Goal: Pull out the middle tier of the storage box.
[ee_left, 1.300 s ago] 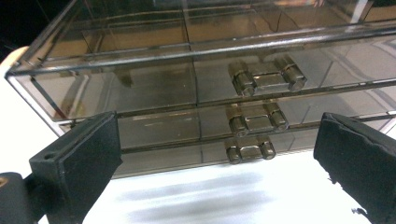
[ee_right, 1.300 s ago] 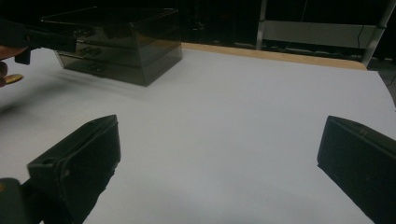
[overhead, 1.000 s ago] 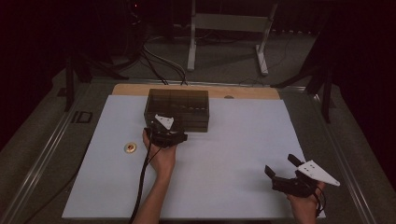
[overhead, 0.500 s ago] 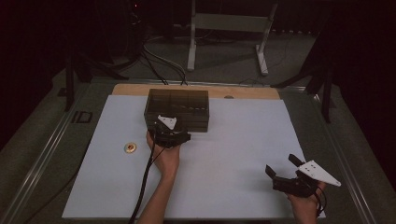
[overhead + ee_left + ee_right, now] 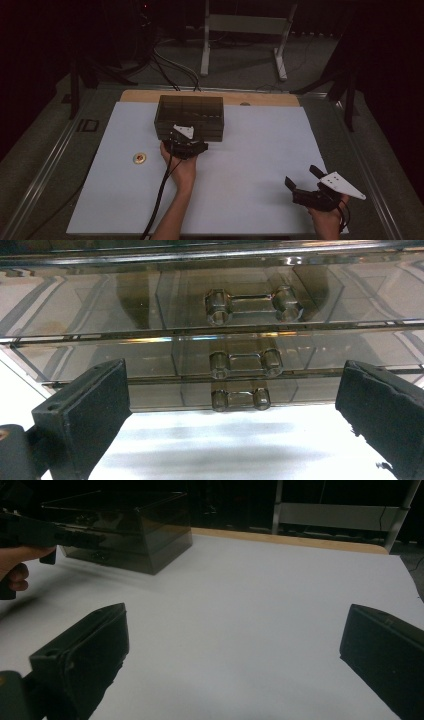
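Observation:
A smoky clear drawer box (image 5: 189,116) stands at the back middle of the white sheet (image 5: 250,165). My left gripper (image 5: 186,141) is right in front of it, open, jaws wide apart. In the left gripper view the drawer fronts fill the scene, with the bottom drawer's handle (image 5: 241,399) and the middle handle (image 5: 245,364) between my jaws, untouched. My right gripper (image 5: 303,180) rests near the front right of the sheet, open and empty. From the right gripper view the box (image 5: 127,527) and the left hand sit far off at the left.
A small round gold-and-red disc (image 5: 139,158) lies on the sheet left of my left hand. A wooden board edge (image 5: 260,99) runs behind the box. Cables and a metal stand's legs (image 5: 240,55) are on the floor beyond the table.
My left gripper has crept forward toward the drawer box's front. The right gripper has stayed where it was.

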`<state>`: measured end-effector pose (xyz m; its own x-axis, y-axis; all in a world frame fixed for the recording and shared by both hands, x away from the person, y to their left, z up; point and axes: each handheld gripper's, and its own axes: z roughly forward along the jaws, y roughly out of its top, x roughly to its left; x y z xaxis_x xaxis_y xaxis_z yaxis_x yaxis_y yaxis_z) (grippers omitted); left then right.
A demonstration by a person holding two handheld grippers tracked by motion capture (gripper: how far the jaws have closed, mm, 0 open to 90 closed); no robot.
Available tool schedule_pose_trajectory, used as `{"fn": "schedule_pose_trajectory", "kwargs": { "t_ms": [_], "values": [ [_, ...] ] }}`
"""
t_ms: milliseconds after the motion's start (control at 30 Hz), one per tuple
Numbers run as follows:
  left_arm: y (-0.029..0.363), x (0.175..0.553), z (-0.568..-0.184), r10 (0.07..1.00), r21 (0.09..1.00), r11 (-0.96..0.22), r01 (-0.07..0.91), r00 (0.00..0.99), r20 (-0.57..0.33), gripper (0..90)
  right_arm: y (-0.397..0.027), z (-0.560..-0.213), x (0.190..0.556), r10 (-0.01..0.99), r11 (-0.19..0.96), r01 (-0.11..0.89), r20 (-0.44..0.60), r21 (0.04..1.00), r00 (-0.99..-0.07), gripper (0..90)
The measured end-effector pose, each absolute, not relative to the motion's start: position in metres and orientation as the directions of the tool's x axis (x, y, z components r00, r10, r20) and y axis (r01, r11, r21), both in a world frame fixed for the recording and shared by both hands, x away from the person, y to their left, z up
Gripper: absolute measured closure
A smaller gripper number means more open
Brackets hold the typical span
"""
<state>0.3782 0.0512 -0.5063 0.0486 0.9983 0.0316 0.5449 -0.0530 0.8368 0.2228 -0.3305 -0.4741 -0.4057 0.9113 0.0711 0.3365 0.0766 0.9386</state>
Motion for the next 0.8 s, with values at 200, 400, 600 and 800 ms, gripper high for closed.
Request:
{"fn": "schedule_pose_trajectory", "kwargs": {
  "t_ms": [200, 400, 600, 800],
  "values": [
    [0.0482, 0.3795, -0.5072, 0.999, 0.827, -0.045, 0.560, 0.025, 0.038, 2.4, -0.3312, -0.4740, 0.2228, 0.913, 0.073, 0.336, 0.073, 0.939, -0.402, 0.0],
    [0.0464, 0.3786, -0.5077, 0.999, 0.829, -0.042, 0.557, 0.014, 0.042, 7.8, -0.3319, -0.4740, 0.2226, 0.914, 0.070, 0.335, 0.075, 0.939, -0.400, 0.0],
    [0.0449, 0.3776, -0.5061, 1.000, 0.840, -0.023, 0.542, -0.001, 0.028, 19.0, -0.3319, -0.4739, 0.2226, 0.914, 0.070, 0.336, 0.075, 0.939, -0.399, 0.0],
    [0.0432, 0.3779, -0.5073, 0.999, 0.842, -0.026, 0.539, -0.009, 0.037, 28.7, -0.3325, -0.4738, 0.2226, 0.914, 0.067, 0.335, 0.076, 0.940, -0.398, 0.0]
  ]
}}
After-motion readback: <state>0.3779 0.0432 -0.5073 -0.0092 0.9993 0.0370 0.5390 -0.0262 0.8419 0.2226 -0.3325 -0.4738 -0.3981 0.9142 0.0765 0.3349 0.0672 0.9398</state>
